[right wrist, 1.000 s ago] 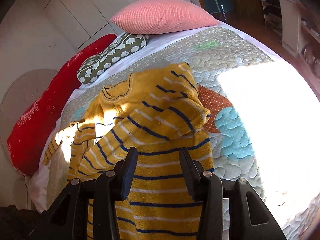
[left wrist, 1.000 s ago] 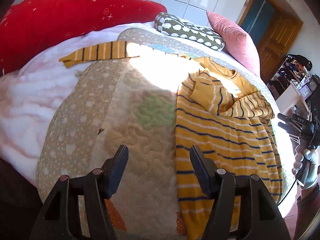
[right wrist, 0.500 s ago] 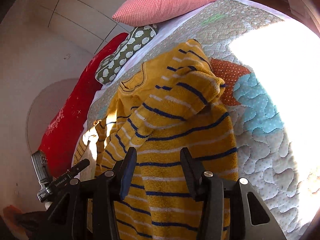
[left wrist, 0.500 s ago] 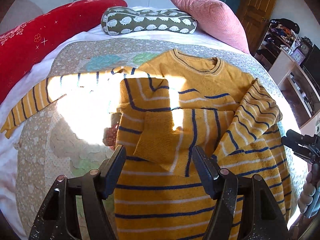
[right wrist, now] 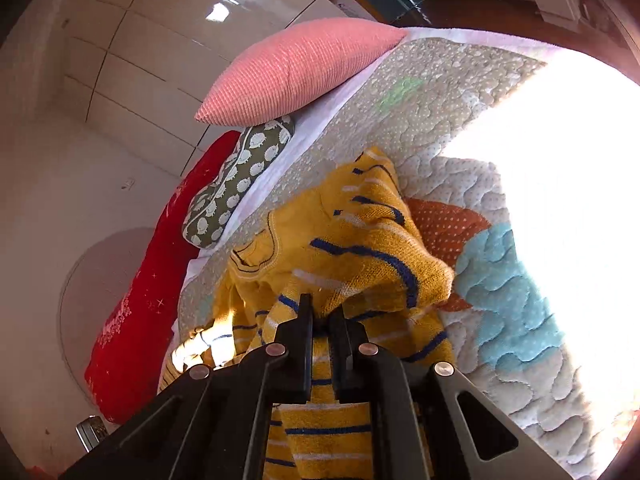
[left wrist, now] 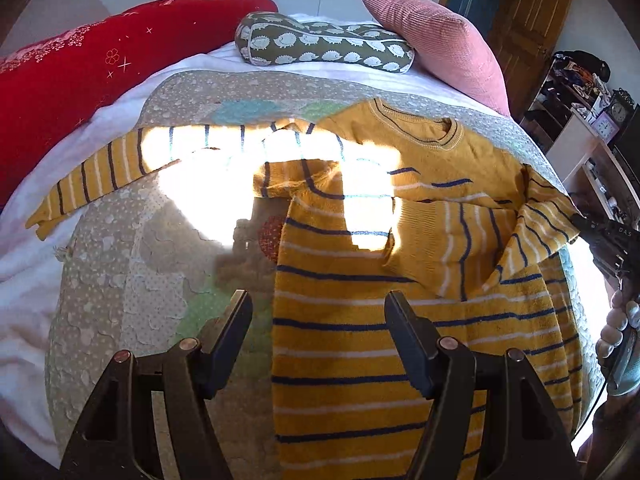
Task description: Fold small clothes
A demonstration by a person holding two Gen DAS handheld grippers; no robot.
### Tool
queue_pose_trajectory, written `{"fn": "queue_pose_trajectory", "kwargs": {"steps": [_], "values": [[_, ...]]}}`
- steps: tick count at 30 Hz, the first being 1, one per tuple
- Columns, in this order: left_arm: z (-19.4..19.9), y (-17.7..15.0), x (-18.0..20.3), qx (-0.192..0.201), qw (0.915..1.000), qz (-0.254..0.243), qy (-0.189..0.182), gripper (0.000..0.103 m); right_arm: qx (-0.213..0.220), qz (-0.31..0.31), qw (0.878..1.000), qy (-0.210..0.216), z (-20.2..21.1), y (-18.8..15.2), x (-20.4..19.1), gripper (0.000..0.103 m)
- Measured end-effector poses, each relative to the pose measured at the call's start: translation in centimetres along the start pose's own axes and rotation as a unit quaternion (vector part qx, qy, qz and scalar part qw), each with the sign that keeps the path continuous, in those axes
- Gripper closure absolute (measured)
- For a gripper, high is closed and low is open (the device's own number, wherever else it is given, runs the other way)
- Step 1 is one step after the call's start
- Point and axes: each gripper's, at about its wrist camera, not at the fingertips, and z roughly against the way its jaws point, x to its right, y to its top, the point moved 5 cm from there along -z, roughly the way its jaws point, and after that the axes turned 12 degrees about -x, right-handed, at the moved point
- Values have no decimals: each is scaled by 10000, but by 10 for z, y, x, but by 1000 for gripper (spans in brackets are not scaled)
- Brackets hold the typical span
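Note:
A small yellow sweater (left wrist: 400, 320) with blue and white stripes lies on the quilted bed cover (left wrist: 132, 280), neck toward the pillows. One sleeve (left wrist: 100, 172) stretches out to the left; the other sleeve (left wrist: 536, 232) is folded over the body. My left gripper (left wrist: 318, 310) is open above the sweater's lower left edge. My right gripper (right wrist: 322, 312) is shut on the folded sleeve's fabric (right wrist: 360, 256); it also shows at the right edge of the left wrist view (left wrist: 600, 236).
A red bolster (left wrist: 80, 72), a green patterned cushion (left wrist: 320, 44) and a pink pillow (left wrist: 440, 32) line the head of the bed. Shelves and a wooden door (left wrist: 528, 20) stand to the right. Strong sunlight washes out part of the quilt (right wrist: 560, 152).
My right gripper closed on the folded sleeve and tilted. My left gripper stayed open and shifted slightly left toward the sweater's left edge.

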Motion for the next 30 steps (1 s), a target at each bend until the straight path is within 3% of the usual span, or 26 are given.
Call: {"fn": "queue_pose_trajectory", "kwargs": {"steps": [2,6,9,11,13,15,17,21,22,24,25,26,27,28,30], "values": [[-2,0,-5,-12,10000,19,-2,35,-137,62,9988,-468,5,-3,11,91],[-11,-3,-1,-119,9999,-25,-94,35,-513,502,9960,-535,14,-20,1,88],[-12,-5,10,-75,9997,-80,-201,35,-620,1104,9918,-181,13,-33,-39,70],[-8,-9,17,7,9997,-108,-227,35,-854,1708,9816,-84,-3,-43,-74,49],[-2,-15,21,67,9995,-89,-297,35,-1263,2040,9707,-156,-28,-54,-98,45],[3,-23,21,91,9990,-32,-430,35,-1583,1892,9690,-133,-53,-64,-107,45],[8,-32,18,99,9984,50,-550,35,-1771,1618,9696,-489,-77,-72,-108,45],[17,-46,7,149,9974,165,-681,35,-1577,1286,9704,-1298,-102,-80,-101,45],[18,-49,5,162,9973,186,-694,35,-1504,1333,9660,-1630,-107,-79,-100,46],[22,-56,-1,175,9966,259,-757,35,-1284,1452,9596,-2039,-110,-80,-101,56],[24,-59,-4,180,9960,306,-821,35,-1188,1566,9566,-2151,-106,-80,-101,73],[27,-62,-6,190,9952,353,-898,35,-1160,1692,9546,-2159,-105,-82,-103,87],[29,-66,-9,201,9943,395,-966,35,-1191,1760,9540,-2114,-104,-83,-103,94],[32,-69,-12,216,9937,431,-1014,35,-1198,1769,9551,-2055,-100,-83,-101,99],[37,-76,-17,260,9929,461,-1064,35,-1156,1873,9632,-1541,-87,-84,-109,100]]}}
